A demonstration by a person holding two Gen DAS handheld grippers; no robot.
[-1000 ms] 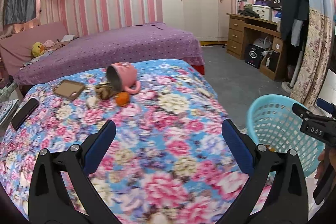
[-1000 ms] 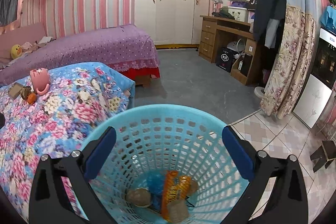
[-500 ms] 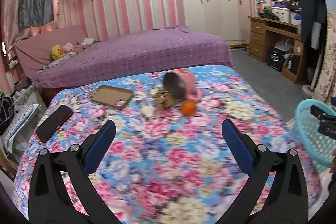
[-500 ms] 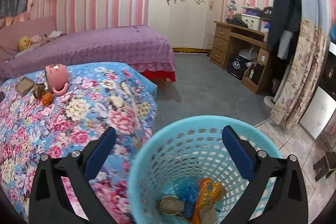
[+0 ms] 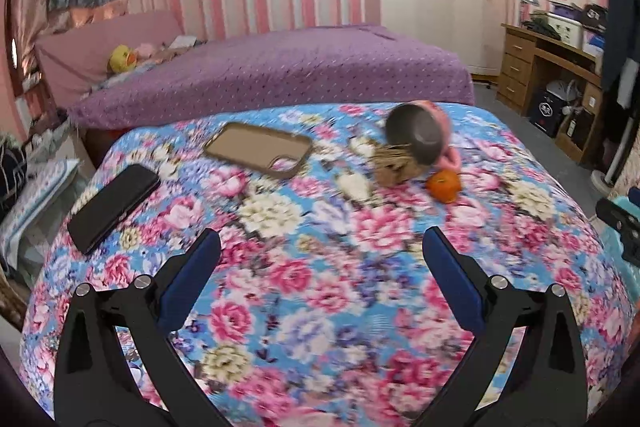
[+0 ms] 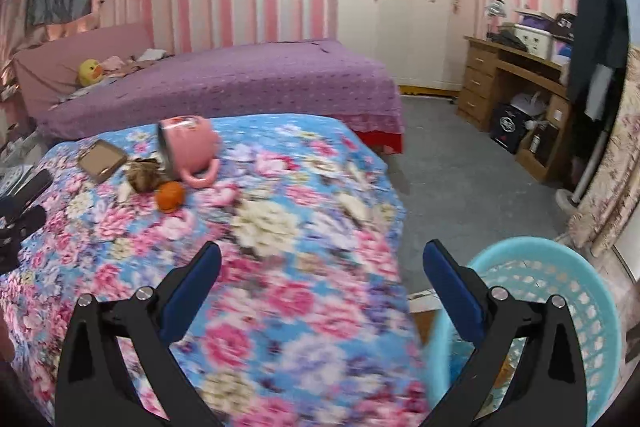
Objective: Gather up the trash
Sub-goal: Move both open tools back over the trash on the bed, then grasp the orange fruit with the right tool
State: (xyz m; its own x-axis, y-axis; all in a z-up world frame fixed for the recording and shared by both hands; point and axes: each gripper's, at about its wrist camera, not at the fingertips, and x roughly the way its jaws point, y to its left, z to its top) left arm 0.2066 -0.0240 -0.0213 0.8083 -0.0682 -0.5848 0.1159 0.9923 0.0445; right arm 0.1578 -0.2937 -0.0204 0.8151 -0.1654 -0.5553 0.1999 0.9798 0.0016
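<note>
Left hand-held gripper spread, empty; crumpled brown wrapper at 1 o'clock looks light, soft: pinch its middle.

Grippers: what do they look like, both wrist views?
Identical pair. The left gripper and right gripper each have two matte black angular arms with silver screw heads at the pivots and flat blue pads on the inner faces of the fingers. No cables, markings or sleeves visible.
</note>
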